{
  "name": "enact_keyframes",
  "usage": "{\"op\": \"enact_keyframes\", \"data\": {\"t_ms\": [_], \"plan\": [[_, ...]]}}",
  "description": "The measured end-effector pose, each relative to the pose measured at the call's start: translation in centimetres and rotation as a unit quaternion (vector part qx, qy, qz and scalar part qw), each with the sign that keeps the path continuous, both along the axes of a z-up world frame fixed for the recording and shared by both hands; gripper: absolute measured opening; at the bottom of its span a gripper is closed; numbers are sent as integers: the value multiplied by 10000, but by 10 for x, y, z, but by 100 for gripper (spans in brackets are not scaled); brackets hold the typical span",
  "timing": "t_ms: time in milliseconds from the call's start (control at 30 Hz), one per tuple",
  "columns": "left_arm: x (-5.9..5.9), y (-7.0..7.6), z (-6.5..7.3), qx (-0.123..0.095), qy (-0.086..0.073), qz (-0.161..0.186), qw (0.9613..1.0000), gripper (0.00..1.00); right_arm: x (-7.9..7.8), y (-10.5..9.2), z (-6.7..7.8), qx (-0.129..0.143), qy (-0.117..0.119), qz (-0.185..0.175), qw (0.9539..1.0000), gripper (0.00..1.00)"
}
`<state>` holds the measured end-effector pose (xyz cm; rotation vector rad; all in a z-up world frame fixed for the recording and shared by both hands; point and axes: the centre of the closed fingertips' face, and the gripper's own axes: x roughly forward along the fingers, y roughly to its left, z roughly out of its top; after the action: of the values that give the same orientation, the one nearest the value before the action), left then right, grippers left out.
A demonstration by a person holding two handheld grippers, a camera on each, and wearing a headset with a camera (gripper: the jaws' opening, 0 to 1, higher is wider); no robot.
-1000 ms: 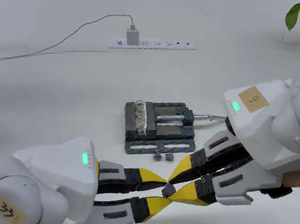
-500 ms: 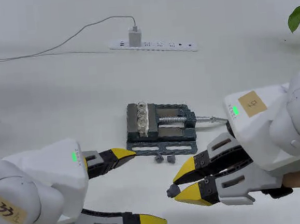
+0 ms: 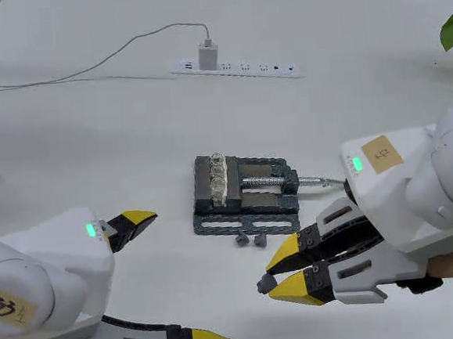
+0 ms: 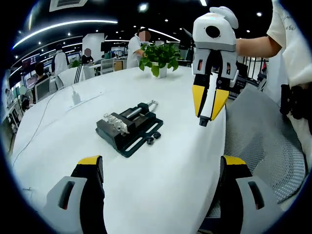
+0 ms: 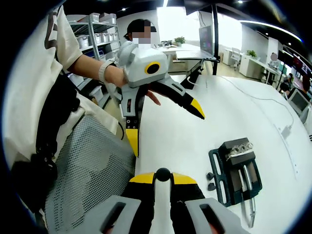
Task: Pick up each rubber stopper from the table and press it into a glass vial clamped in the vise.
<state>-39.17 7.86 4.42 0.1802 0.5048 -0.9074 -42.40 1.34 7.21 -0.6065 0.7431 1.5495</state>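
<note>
My right gripper [image 3: 274, 279] is almost closed and pinches one stopper [image 3: 264, 284] at its tips. The stopper is small, dark grey and round. It sticks out a bit past the yellow tips. It is up off the worktop [image 3: 91, 149], near the front of the vise [image 3: 253, 203] and a little to the right.

My left gripper [image 3: 184, 280] is spread wide with nothing in it. It sits to the left of the vise, well apart from the right gripper.

The vise is dark and low, and it sits in the middle of the white worktop. Its thin handle [image 3: 321, 181] pokes out to the right. A row of clear glass vials [image 3: 217, 178] stands upright, squeezed in the vise near its left end. I cannot tell if any vial has a stopper in it. Two more stoppers [image 3: 240, 240] lie on the worktop just beside the front edge of the vise, close together.

There is lots of bare worktop all around the vise. A white power strip [image 3: 238, 66] with a plug [image 3: 208, 57] and a cable [image 3: 170, 25] lies well behind the vise. A green leaf [image 3: 452, 30] shows at the right edge of the head view. The near edge of the worktop is close to my grippers, and a mesh chair [image 5: 92, 161] is just past it.
</note>
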Motion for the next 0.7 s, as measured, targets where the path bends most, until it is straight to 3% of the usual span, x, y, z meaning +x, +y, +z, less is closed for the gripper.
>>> {"op": "enact_keyframes", "data": {"t_ms": [400,700], "plan": [[2,11,-3,8,11,225,9997,99,7,0,-2,-99,-25,46,9999,6],[2,20,-6,103,-1,366,9993,99,31,-1,-3,-379,-190,235,9988,6]]}}
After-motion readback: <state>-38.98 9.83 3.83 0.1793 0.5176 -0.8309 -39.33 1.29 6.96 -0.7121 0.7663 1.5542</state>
